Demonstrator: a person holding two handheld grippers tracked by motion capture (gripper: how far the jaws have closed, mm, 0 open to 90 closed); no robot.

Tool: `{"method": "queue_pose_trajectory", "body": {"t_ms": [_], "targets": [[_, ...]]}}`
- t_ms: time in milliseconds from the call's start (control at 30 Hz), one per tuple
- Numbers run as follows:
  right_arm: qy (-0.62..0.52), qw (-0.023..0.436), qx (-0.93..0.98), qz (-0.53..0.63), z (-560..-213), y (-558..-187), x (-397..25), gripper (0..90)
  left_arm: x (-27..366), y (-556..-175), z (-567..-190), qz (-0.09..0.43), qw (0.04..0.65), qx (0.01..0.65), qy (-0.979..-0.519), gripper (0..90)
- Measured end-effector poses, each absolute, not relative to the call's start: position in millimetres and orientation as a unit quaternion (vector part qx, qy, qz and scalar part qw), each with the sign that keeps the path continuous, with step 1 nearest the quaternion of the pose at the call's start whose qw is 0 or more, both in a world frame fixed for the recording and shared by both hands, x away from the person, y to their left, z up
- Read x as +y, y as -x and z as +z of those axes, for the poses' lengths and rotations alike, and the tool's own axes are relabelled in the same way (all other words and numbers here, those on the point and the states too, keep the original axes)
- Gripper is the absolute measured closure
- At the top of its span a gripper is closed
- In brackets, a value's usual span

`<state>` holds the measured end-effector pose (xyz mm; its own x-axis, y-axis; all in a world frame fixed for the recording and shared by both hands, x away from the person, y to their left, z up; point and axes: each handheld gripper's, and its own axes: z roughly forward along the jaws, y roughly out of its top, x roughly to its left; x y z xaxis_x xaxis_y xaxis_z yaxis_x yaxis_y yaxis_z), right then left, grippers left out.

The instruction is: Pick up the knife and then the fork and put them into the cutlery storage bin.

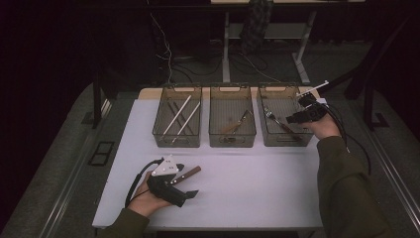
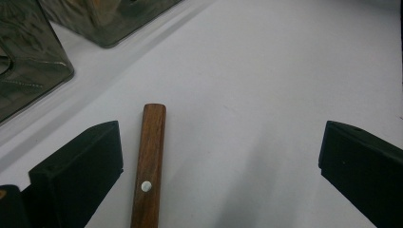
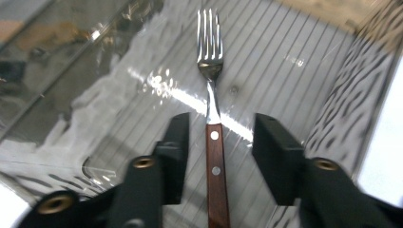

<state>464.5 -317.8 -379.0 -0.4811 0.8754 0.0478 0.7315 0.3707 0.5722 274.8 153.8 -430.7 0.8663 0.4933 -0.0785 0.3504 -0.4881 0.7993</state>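
Right gripper (image 3: 216, 137) jaws apart astride fork (image 3: 212, 118) inside right bin (image 1: 285, 141), left gripper (image 2: 221, 166) jaws wide apart beside wooden handle (image 2: 149, 166), well short of that bin.

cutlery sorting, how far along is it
Done, by the look of it: chopsticks lie in the left bin and a utensil in the middle bin. In hand: the right hand-held gripper, jaws open, straddles a fork in the right bin. Left: a wooden-handled utensil on the table between the open left hand-held gripper jaws.

Table (image 1: 247, 183): three bins (image 1: 232, 123) (one knife (image 1: 187, 174)).
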Motion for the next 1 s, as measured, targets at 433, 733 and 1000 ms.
{"method": "queue_pose_trajectory", "body": {"t_ms": [433, 733, 1000], "targets": [[-0.441, 0.155, 0.787, 0.403, -347, -407, -322, 23.0, 156, -278, -430, 0.088, 0.424, 0.26, -0.863, 2.3], [-0.424, 0.158, 0.773, 0.445, -361, -357, -312, 15.2, 161, -281, -425, 0.088, 0.422, 0.261, -0.864, 17.3], [-0.408, 0.147, 0.773, 0.463, -387, -318, -301, 14.0, 165, -286, -420, 0.089, 0.419, 0.272, -0.862, 39.0]]}}
